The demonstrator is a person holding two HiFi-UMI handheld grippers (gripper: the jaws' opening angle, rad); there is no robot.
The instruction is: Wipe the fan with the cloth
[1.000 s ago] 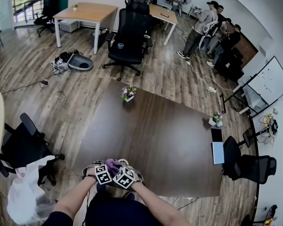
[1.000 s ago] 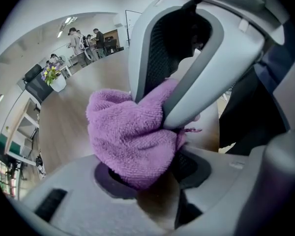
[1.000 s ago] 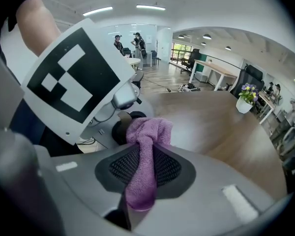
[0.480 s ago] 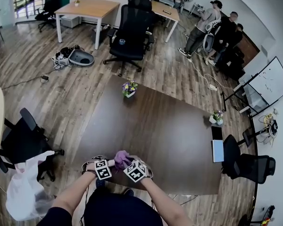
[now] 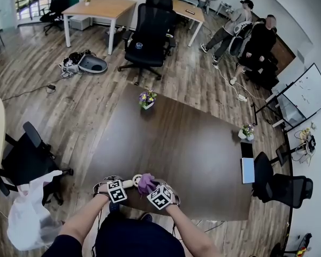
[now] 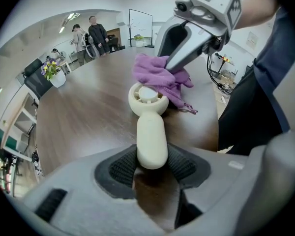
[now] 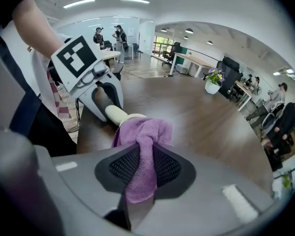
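Left gripper clamps fan; right gripper pinches cloth, seemingly on fan head

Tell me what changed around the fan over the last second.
The right hand-held gripper, shut on the purple cloth, swept rightward in the head view, dragging the cloth across the head of the fan. The left hand-held gripper stayed put, clamped on the handle; nothing was released.
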